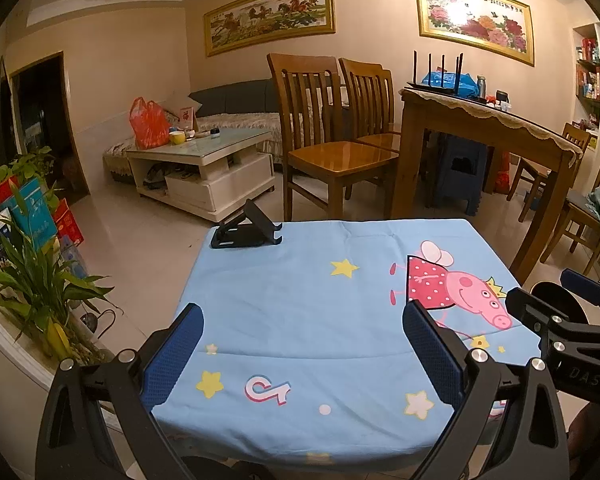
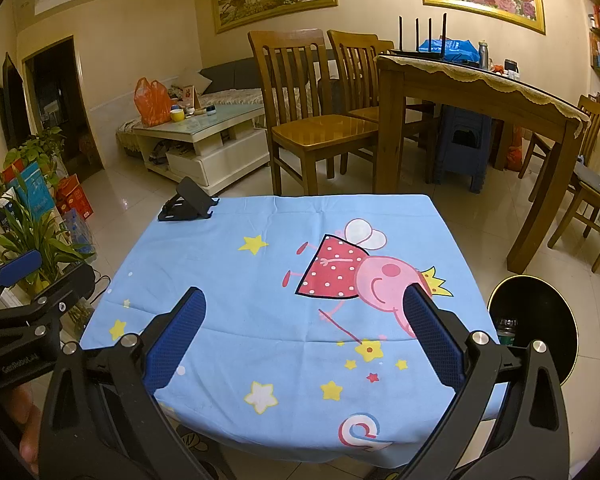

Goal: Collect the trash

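I have a small table [image 1: 284, 300] in front of me, covered by a light blue cartoon-pig cloth [image 2: 260, 280] with yellow stars; the cloth lies flat with one crease running across its near part. Beyond it stand a wooden dining table [image 1: 479, 128], two wooden chairs [image 1: 331, 148] and a white coffee table [image 1: 204, 168] carrying an orange plastic bag [image 1: 150, 124].

On the floor just beside the small table's right edge sits a round black trash bin [image 2: 535, 328], its mouth open toward me; inside it I can make out what looks like a green-labelled bottle [image 2: 507, 330], partly hidden by my right finger.

My left gripper [image 1: 303, 356] hangs over the near edge of the cloth, blue pads spread wide with nothing between them. My right gripper [image 2: 305, 340] is the same: jaws far apart, holding nothing, over the near part of the cloth.

At the far left corner of the cloth sits a black folding phone stand [image 1: 246, 228], well apart from both grippers.
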